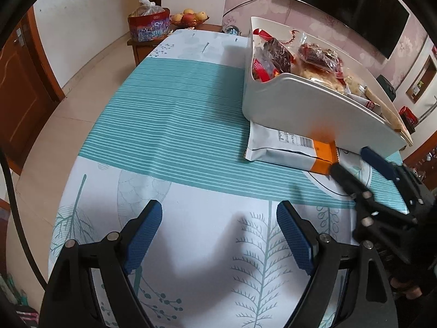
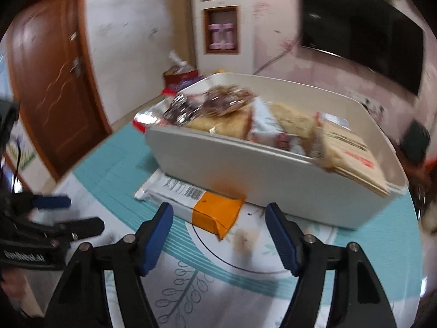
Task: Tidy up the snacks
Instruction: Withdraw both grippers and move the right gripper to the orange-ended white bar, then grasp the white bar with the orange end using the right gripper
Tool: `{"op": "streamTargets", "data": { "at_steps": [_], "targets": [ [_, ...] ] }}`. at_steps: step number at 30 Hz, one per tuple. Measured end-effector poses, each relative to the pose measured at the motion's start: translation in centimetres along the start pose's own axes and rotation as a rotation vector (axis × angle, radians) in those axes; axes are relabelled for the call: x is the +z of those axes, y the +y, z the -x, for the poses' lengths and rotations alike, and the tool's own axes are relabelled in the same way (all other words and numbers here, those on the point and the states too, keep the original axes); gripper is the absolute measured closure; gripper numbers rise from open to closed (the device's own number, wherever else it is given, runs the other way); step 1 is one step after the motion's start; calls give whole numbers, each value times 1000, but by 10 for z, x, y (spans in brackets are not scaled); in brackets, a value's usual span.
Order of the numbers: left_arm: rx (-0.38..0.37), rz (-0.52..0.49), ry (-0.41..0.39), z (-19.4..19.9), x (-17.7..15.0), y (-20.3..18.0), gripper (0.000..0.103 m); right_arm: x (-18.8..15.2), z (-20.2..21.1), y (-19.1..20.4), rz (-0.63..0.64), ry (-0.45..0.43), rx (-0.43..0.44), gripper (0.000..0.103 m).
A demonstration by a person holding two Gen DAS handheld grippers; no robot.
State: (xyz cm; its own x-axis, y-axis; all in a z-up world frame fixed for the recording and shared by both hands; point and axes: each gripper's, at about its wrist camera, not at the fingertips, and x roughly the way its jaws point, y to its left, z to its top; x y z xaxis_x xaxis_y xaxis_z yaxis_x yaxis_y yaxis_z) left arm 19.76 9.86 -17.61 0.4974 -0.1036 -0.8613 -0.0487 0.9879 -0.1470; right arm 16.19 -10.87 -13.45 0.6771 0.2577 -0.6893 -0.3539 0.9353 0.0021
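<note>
Item: white bin [image 1: 314, 104] of bagged snacks [image 1: 275, 54], your landmark on the striped tablecloth [image 1: 174, 125]; a white-and-orange packet [image 1: 286, 150] lies flat just in front of it, its far edge tucked under the bin's base. Your left gripper [image 1: 218, 232] hovers spread and empty well short of the bin; your right gripper [image 2: 218, 235] is also spread, its fingers either side of the packet's orange end. Only the left view shows the fruit bowl [image 1: 188, 17] beyond the bin; the right view, blurred, shows the bin's brown cartons [image 2: 352, 150]

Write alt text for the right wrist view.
Open right claw faces a white-and-orange packet lying on the tablecloth beside a white bin full of snacks. The left claw shows at far left; the image is motion-blurred.
</note>
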Motion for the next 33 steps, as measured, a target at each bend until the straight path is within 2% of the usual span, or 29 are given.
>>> {"op": "streamTargets", "data": {
  "at_steps": [3,6,8,12,18,19,21,29,33],
  "targets": [
    [6,-6,-2,-3,2,-1,18,-1,-16,8,78,42,13,41],
    [4,-13,-2,-6,4,-1,18,-3,-31,12,105,89,12,44],
    [2,-10,0,-7,5,1,18,-5,-37,12,103,110,7,51],
    [5,-6,6,-11,6,3,18,-8,-42,10,94,130,8,75],
    [13,-9,4,-13,7,4,18,-10,-40,6,86,132,33,79],
    [15,-10,3,-12,7,4,18,-10,-40,6,84,134,31,94],
    [16,-15,-3,-10,7,2,18,-9,-40,7,76,143,53,94],
    [15,-29,-20,-1,4,-3,18,-14,-25,4,50,172,22,97],
    [12,-35,-27,1,3,-5,18,-23,-10,0,25,187,47,97]
  ]
}}
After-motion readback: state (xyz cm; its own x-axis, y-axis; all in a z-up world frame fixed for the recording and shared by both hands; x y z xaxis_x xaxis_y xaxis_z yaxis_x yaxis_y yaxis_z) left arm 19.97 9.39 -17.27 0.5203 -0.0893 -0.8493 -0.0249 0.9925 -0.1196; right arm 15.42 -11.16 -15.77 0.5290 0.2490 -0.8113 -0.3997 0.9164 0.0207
